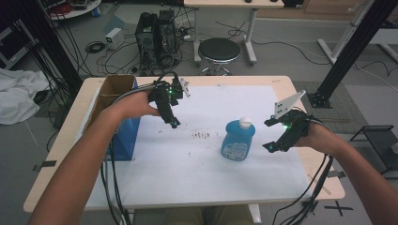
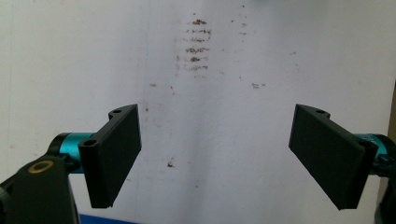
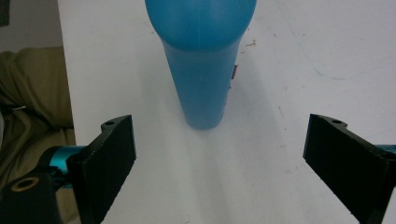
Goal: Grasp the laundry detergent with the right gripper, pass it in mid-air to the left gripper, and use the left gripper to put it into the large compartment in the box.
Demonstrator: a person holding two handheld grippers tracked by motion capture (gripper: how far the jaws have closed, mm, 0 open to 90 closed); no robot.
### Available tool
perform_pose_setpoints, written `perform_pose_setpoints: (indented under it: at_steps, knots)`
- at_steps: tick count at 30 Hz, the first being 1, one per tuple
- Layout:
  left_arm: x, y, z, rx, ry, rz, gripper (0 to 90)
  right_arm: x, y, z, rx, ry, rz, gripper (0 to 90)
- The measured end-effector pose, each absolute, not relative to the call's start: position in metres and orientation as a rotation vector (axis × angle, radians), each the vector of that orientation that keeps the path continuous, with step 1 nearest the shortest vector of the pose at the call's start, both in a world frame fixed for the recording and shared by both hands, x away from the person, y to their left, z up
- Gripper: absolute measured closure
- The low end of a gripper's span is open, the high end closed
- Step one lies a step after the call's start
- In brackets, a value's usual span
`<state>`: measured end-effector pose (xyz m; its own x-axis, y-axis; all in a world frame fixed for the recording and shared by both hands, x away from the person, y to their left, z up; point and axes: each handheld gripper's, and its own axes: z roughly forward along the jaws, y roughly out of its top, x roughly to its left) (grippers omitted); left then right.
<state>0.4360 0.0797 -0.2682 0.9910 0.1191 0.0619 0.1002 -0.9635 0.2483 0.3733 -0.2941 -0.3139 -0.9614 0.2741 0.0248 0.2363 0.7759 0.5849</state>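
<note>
Table first: it's covered with a white sheet, and everything else sits around the blue bottle, which stands upright roughly mid-sheet. A cardboard box with a blue side is well to the bottle's left at the table edge, and a patch of brown smudges lies just left of the bottle.

Step in hand looks like the approach for a grab. The right gripper sits just right of the bottle, jaws spread wide with nothing between them; in the right gripper view the bottle is dead ahead, not yet between the jaws. The left gripper hovers well left of the bottle, also wide open and empty, pointing down at the smudges.

Next move, I'd say: slide the right gripper forward until the jaws straddle the bottle's body, then close.

Labels: there's a pale label on the bottle's front, but it's too small and blurry to read, probably dish soap.
</note>
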Motion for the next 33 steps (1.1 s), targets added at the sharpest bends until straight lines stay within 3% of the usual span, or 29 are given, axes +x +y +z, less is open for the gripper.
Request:
perform_pose_setpoints:
  at_steps: [33]
  knots:
    - [0.435, 0.081, -0.269, 2.891, 0.169, 0.111, 16.9, 0.373, -0.274, -0.348, 0.433, 2.818, 1.171, 8.5]
